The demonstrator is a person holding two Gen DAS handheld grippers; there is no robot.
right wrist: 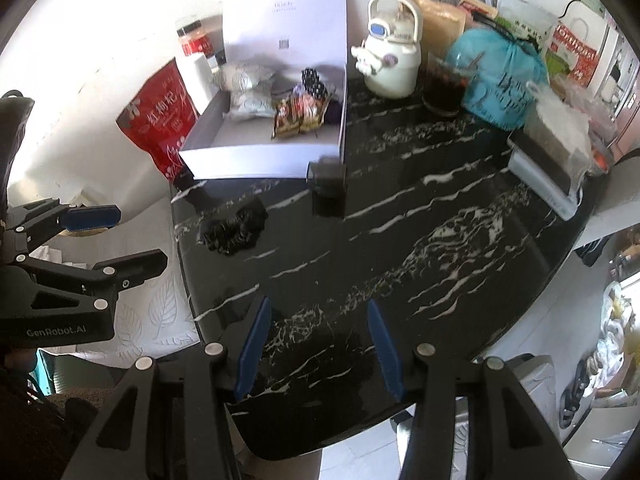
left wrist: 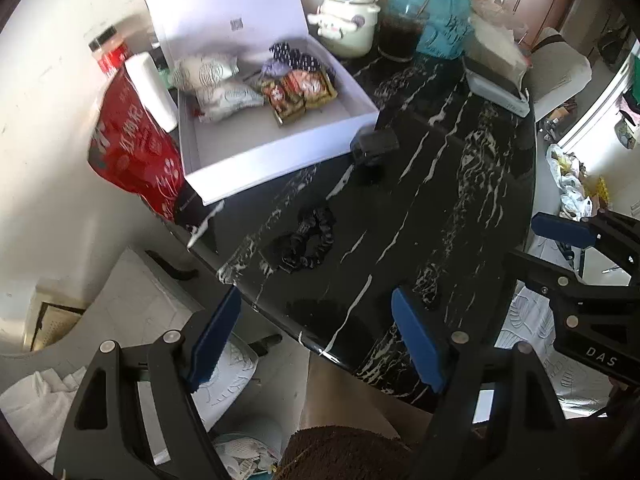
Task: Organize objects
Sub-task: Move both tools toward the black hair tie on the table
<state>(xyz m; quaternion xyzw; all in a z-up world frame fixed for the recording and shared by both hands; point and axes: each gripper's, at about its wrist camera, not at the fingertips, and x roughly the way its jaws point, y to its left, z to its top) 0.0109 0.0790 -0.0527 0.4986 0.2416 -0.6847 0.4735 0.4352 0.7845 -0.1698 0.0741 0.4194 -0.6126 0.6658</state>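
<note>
Left wrist view shows a black scrunchie (left wrist: 306, 242), soft and crinkled, lying loose on the glossy black marble desk (left wrist: 460, 184) at about eleven o'clock from the left gripper (left wrist: 316, 336), whose blue-padded fingers are spread wide with nothing between them. At twelve o'clock a small dark boxy block (left wrist: 374, 146) sits against the white cardboard box (left wrist: 276, 160), open and already holding crinkly snack packets (left wrist: 300, 94), so likely the collecting place. The right gripper (right wrist: 318, 350) hovers half-spread, also empty.

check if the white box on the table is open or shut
Open. The white box has its lid standing up behind it, and the snack packets inside are exposed.
</note>
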